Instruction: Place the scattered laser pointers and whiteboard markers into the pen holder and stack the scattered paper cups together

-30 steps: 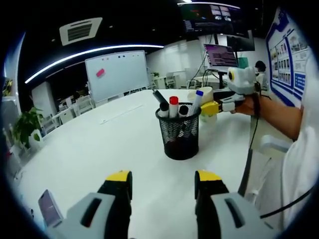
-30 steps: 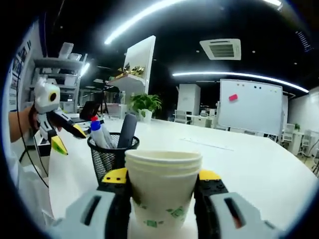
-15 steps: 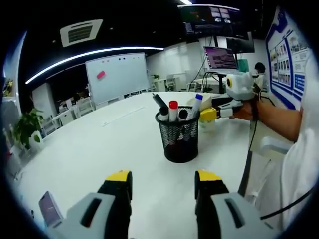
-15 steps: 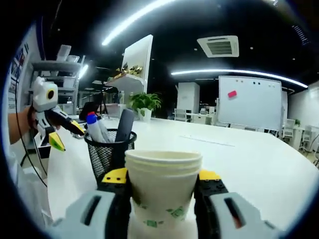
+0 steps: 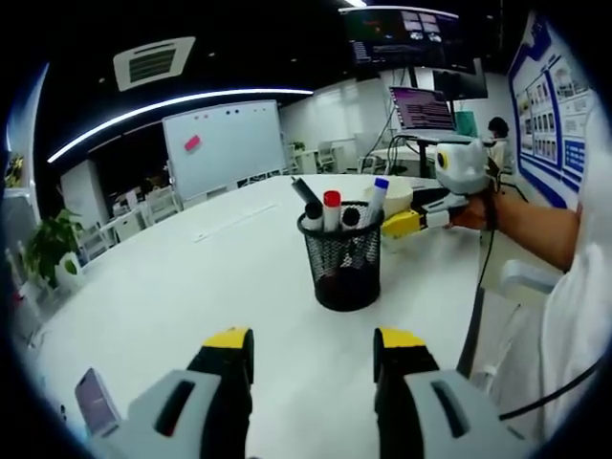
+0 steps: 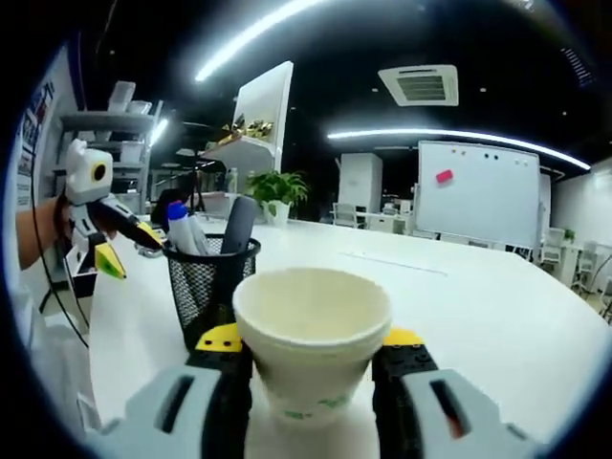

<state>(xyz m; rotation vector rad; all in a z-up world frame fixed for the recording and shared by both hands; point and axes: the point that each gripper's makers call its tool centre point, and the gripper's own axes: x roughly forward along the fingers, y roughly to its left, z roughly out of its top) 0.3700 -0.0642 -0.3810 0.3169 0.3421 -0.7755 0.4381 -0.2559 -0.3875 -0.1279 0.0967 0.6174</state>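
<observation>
Down tips the paper cup stack point(image 6: 311, 349) in the right gripper view: a second ago its rims stood level, and now the mouth leans toward the camera, showing the pale inside. The right gripper point(image 6: 312, 344) has both yellow-tipped jaws pressed against the stack's sides, holding it just above the white table point(image 6: 497, 325). Just behind and left of the cups stands the black mesh pen holder point(image 6: 208, 287), a blue-capped marker point(image 6: 179, 225) and a dark pointer point(image 6: 237, 227) sticking up out of it. Further left, the left gripper point(image 6: 120, 247) hangs in the air with its jaws spread.

Over in the left gripper view, that gripper's own jaws point(image 5: 313, 349) sit wide apart with nothing between them, low over the table. The pen holder point(image 5: 348, 263) stands ahead of them, well apart, holding red-capped point(image 5: 331, 210) and blue-capped markers. Behind it the right gripper point(image 5: 418, 218) comes in from the right in a person's hand point(image 5: 476, 212). A whiteboard point(image 5: 227, 143) stands at the back.
</observation>
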